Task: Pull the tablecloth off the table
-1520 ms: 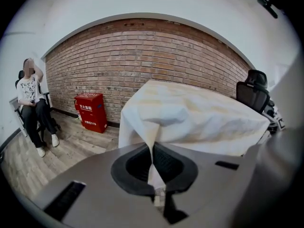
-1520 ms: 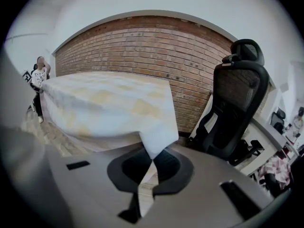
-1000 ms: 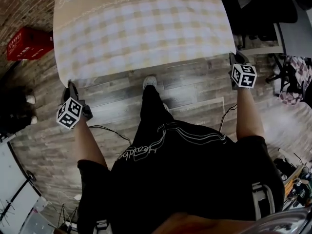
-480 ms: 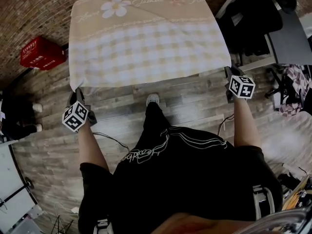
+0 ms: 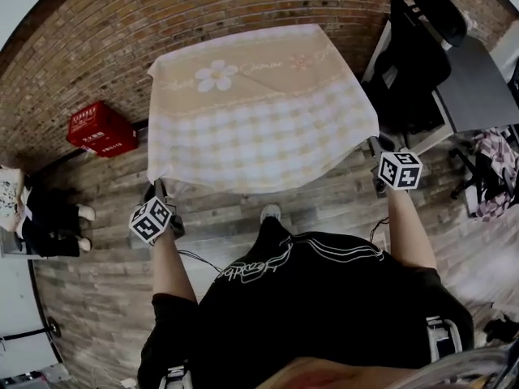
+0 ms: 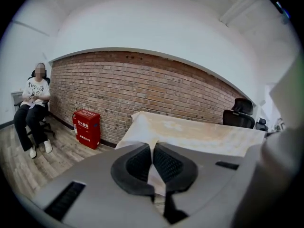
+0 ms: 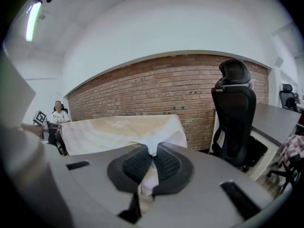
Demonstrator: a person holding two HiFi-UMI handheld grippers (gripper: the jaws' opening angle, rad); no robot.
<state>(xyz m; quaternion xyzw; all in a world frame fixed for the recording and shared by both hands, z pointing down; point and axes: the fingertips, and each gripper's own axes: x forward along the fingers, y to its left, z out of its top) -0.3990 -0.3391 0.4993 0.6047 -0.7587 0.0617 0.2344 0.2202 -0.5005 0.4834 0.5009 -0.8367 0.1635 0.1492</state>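
A beige-and-white checked tablecloth [image 5: 259, 112] with a daisy print lies spread over a table that it hides. My left gripper [image 5: 160, 188] is shut on the cloth's near left corner, and the pinched fabric shows between its pads [image 6: 140, 163] in the left gripper view. My right gripper [image 5: 375, 147] is shut on the near right corner, with white cloth [image 7: 118, 129] bunched between its pads [image 7: 166, 164]. Both corners are held up, and the near edge hangs slack between them.
A brick wall [image 5: 203, 14] runs behind the table. A red box [image 5: 101, 130] stands on the floor at the left, a black office chair [image 5: 413, 55] and a grey desk [image 5: 478, 79] at the right. A person [image 5: 49, 217] sits at the far left. Cables trail on the wood floor.
Both grippers have risen with the cloth's near corners, lifting the near edge. The head view has tilted up, so the far edge and the brick wall now show.
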